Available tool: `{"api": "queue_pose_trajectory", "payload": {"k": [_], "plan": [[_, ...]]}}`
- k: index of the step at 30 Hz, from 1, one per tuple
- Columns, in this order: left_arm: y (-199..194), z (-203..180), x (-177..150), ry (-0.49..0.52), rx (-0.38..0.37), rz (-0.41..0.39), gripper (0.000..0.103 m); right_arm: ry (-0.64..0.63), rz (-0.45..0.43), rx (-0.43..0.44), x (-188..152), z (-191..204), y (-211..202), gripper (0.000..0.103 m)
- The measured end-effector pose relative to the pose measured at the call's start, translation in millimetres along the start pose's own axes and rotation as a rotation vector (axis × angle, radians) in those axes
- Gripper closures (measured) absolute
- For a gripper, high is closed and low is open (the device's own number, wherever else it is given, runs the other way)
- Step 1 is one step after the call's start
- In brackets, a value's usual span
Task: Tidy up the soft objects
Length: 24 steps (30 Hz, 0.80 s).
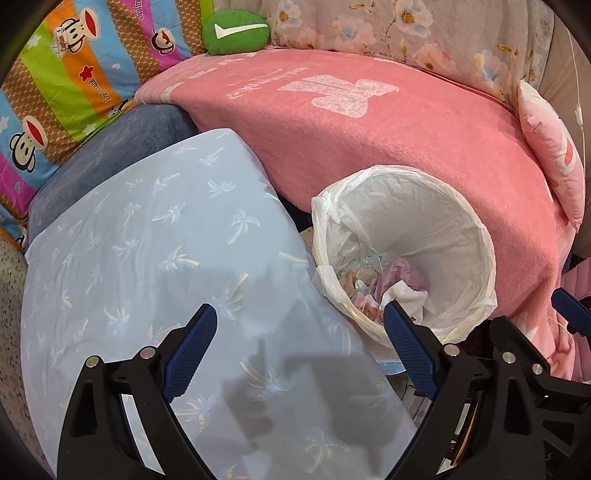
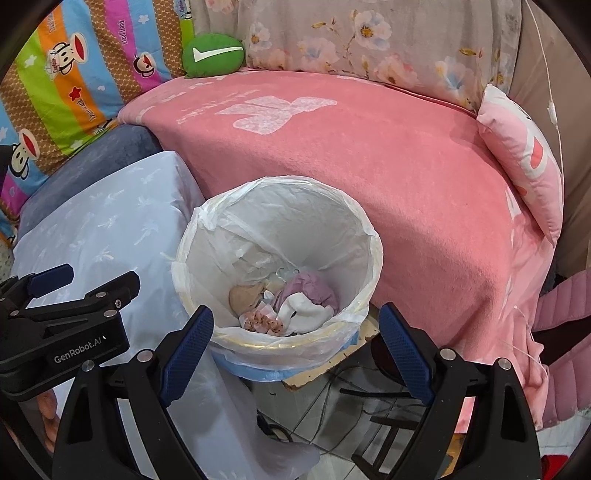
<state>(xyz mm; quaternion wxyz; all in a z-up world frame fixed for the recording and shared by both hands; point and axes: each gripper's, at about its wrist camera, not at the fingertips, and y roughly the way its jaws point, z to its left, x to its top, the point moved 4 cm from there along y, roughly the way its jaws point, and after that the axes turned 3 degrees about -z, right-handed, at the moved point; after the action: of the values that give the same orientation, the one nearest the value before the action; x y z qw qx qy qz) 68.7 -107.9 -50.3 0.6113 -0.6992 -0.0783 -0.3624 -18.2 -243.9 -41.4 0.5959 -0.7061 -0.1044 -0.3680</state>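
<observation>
My left gripper [image 1: 299, 314] is open and empty, hovering over a light-blue pillow [image 1: 147, 240] printed with palm trees. My right gripper [image 2: 295, 314] is open too, with nothing between its fingers, just above the near rim of a bin with a white liner [image 2: 207, 236]. Crumpled white, lilac and beige soft pieces [image 2: 295, 302] lie in the bin's bottom. A green round cushion with a white tick [image 2: 212, 53] rests at the back of the pink blanket [image 2: 369, 166]. A pink pillow [image 2: 517, 155] leans at the blanket's right end. The left gripper [image 2: 85, 284] shows at the left of the right wrist view.
A blue-grey cushion [image 1: 122, 147] lies under the light-blue pillow. A striped monkey-print quilt [image 1: 74, 74] and a floral cloth [image 1: 406, 33] stand behind. Cardboard, cables and tiled floor [image 2: 332, 406] lie under the bin. A pink quilted item [image 2: 565, 350] hangs at the right.
</observation>
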Motion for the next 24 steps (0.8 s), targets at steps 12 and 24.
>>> {"api": "queue_pose_trajectory", "payload": {"k": [12, 24], "plan": [[2.0, 0.5, -0.7, -0.004, 0.018, 0.014, 0.015, 0.004, 0.007, -0.008, -0.3, -4.3, 4.4, 0.015], [2.0, 0.4, -1.6, -0.007, 0.017, 0.022, 0.015, 0.005, 0.009, -0.010, 0.0, -5.2, 4.0, 0.015]]}}
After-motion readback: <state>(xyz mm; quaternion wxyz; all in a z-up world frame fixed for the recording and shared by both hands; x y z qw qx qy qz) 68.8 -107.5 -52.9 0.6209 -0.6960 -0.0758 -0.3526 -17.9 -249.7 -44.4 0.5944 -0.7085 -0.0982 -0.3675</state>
